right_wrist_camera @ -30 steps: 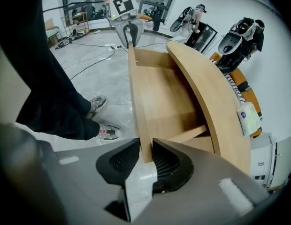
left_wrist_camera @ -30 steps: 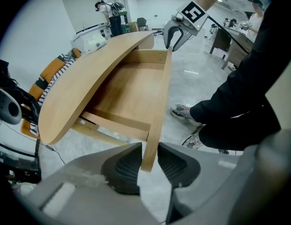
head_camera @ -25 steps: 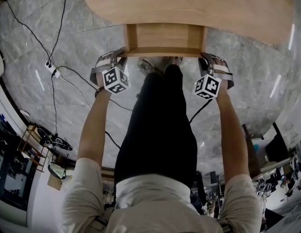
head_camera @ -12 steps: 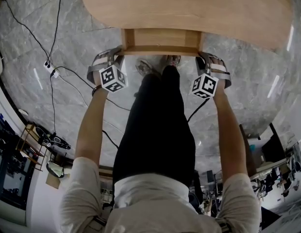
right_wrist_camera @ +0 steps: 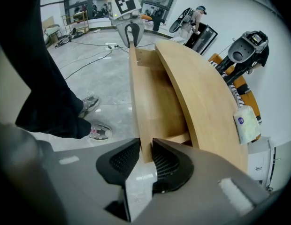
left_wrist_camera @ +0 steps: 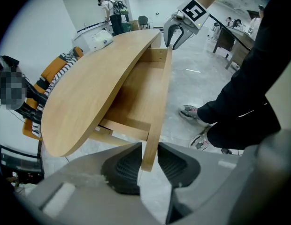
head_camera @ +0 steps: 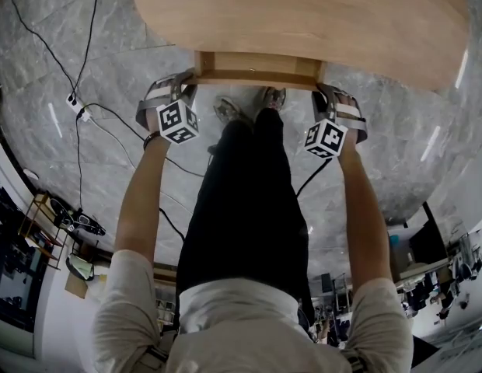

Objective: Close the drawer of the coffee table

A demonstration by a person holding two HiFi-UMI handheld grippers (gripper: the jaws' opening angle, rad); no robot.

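Wood front panel pinched at both ends: push evenly

My left gripper (left_wrist_camera: 148,159) and right gripper (right_wrist_camera: 145,159) each pinch one end of the drawer front (head_camera: 256,79). I judge both must push at the same pace, or the drawer (left_wrist_camera: 136,93) may skew and jam. Only a narrow strip shows from under the coffee table top (head_camera: 303,14).

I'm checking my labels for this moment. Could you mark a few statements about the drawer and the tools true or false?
1. The left tool and right tool each clamp the front panel of the drawer. True.
2. The drawer is fully shut. False: it sticks out from under the tabletop.
3. A tissue packet lies on the tabletop. True.
4. The person is barefoot. False: the person wears shoes.
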